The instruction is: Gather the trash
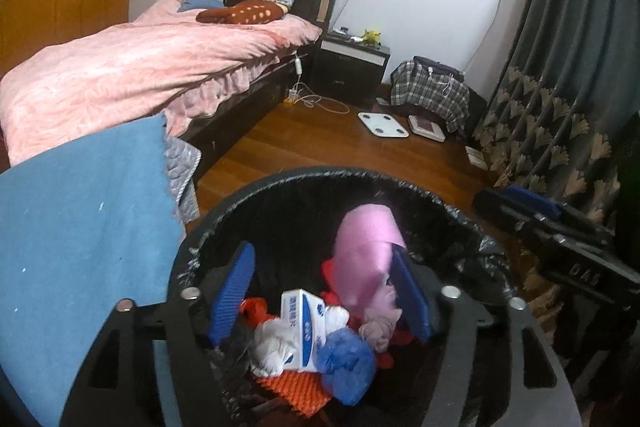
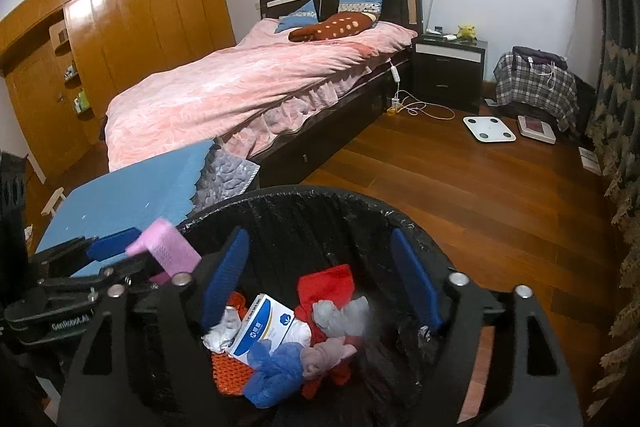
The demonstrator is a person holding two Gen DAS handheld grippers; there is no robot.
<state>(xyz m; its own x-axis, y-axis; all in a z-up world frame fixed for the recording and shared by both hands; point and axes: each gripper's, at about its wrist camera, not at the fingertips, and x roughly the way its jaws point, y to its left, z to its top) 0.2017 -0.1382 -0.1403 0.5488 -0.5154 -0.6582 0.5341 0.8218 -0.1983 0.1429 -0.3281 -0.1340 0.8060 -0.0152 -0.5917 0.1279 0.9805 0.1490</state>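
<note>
A black-lined trash bin [image 1: 320, 179] [image 2: 304, 193] sits on the wood floor, holding a white and blue box [image 1: 304, 331] [image 2: 264, 325], red, orange, blue and white scraps. My left gripper [image 1: 320, 287] hovers over the bin with fingers wide apart; a pink sponge-like piece [image 1: 366, 251] rests against its right finger [image 1: 412, 291], loose or falling. In the right wrist view the pink piece [image 2: 168, 247] shows by the left gripper's tip. My right gripper [image 2: 320, 279] is open and empty above the bin.
A blue mat [image 1: 80, 227] [image 2: 132, 195] lies left of the bin. A bed with pink covers [image 2: 248, 87], a nightstand [image 2: 448, 67], a white scale [image 2: 488, 129] and a dark curtain [image 1: 560, 87] surround the floor.
</note>
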